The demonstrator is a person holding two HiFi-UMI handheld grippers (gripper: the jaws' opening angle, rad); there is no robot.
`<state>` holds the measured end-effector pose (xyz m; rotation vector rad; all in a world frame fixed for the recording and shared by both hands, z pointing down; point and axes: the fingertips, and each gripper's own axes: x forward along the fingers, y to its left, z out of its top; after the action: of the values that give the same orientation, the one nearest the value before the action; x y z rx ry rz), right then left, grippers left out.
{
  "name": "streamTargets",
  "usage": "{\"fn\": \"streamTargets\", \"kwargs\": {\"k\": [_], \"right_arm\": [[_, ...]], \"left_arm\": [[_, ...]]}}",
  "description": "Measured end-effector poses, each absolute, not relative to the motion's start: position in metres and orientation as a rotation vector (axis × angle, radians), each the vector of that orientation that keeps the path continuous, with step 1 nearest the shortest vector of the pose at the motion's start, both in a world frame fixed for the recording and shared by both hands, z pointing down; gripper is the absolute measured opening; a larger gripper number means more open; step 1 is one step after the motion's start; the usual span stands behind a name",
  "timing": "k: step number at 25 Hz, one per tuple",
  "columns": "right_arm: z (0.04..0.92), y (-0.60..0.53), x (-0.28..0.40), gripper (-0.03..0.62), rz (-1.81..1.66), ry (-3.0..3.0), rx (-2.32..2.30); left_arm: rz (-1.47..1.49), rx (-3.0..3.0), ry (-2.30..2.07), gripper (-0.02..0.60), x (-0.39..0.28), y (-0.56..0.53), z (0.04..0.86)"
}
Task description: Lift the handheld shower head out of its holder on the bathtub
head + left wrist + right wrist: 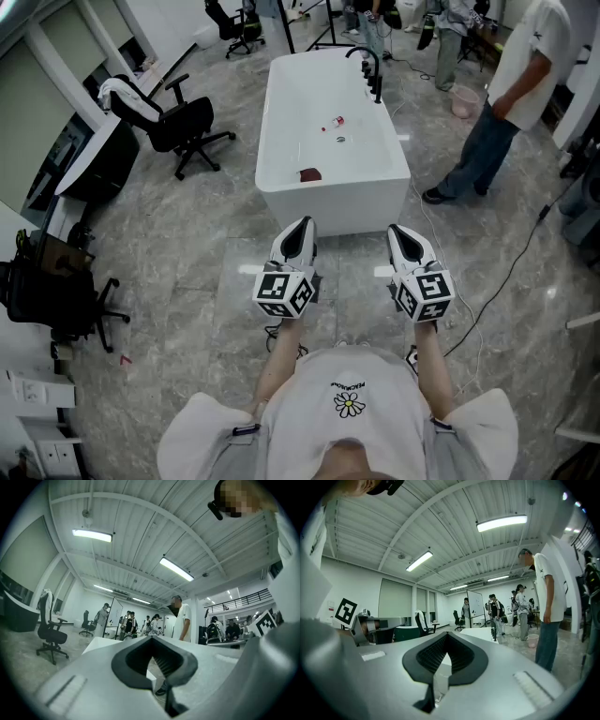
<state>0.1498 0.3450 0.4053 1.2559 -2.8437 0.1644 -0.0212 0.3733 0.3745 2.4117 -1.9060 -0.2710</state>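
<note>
Black, slim handheld shower head (378, 86) stands in its holder beside the black curved tap (361, 53) on the far rim of the white freestanding bathtub (281, 141), well apart from both grippers. Left gripper (301, 225) and right gripper (399, 231) are held level over the grey marble floor (187, 281), short of the tub's near end. Each has its fingers pressed together at the tips, with nothing between them.

Handling, as judged: the head is likely rigid, smooth and somewhat slippery, light in itself but probably dragged on by a hose. It is best taken round the handle shaft and lifted straight up. Detail at this range is too small to confirm.

Writing: the print above a daisy motif on the wearer's white shirt (349, 394) is too small to read. The marker cubes (284, 292) carry square patterns only.
</note>
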Motion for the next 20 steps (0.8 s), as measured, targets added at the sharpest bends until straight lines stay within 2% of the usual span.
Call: {"fn": "streamTargets", "kwargs": {"k": [20], "right_arm": [[0.406, 0.317, 0.178, 0.025, 0.21, -2.909, 1.213]], "left_arm": [[-0.266, 2.359, -1.934, 0.0, -0.005, 0.349, 0.379]]}}
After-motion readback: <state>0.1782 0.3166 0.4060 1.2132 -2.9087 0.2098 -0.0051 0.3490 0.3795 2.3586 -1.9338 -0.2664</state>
